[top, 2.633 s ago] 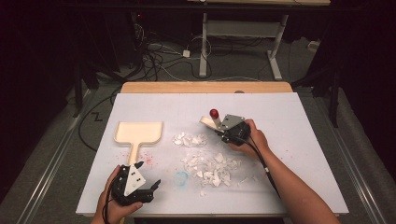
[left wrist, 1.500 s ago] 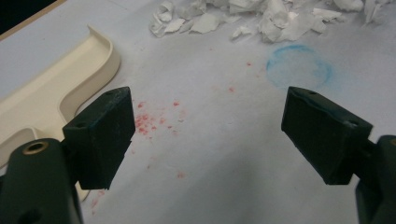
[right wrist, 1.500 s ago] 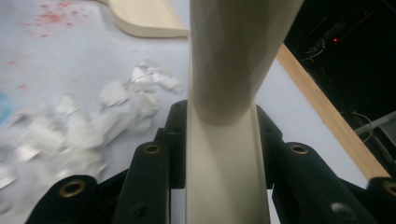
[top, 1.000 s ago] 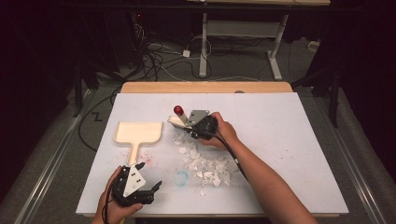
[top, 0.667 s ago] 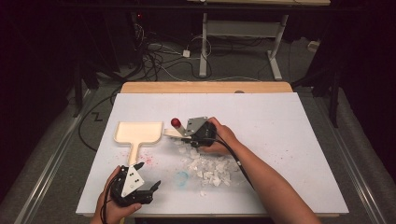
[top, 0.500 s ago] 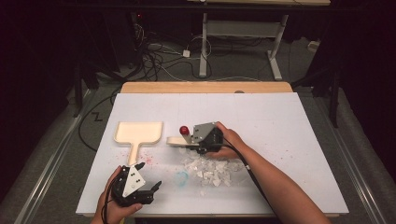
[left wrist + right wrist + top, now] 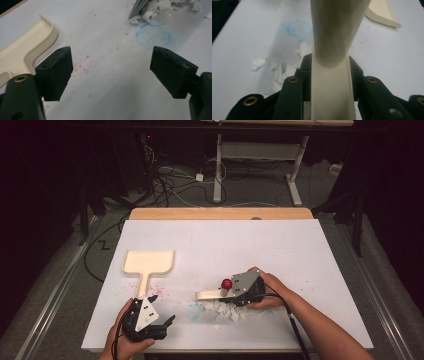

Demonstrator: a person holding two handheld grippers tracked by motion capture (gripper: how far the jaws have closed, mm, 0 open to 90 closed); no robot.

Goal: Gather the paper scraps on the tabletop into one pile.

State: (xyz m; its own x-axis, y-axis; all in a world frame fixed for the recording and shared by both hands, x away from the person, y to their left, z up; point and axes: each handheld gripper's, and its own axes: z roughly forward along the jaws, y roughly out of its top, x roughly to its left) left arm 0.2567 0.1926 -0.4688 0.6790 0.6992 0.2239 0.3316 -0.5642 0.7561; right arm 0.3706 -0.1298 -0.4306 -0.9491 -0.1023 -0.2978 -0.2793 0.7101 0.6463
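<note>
Brush [image 7: 332, 75] bristle end cut off in right gripper view; right gripper [image 7: 239, 292] fingers clamped on its handle, over paper scraps [image 7: 227, 311] near bench [image 7: 310, 250] front edge. Left gripper [image 7: 162, 325] fingers apart, empty; dustpan [image 7: 148, 262] alongside.

high: above, facing forward-down | gripper views: close, low | shared: blue ring [image 7: 153, 36]

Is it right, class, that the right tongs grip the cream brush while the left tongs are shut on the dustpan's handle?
No. In the left gripper view the left tongs stand open, with nothing between them, the dustpan beside them. The right tongs do grip the cream brush.
</note>
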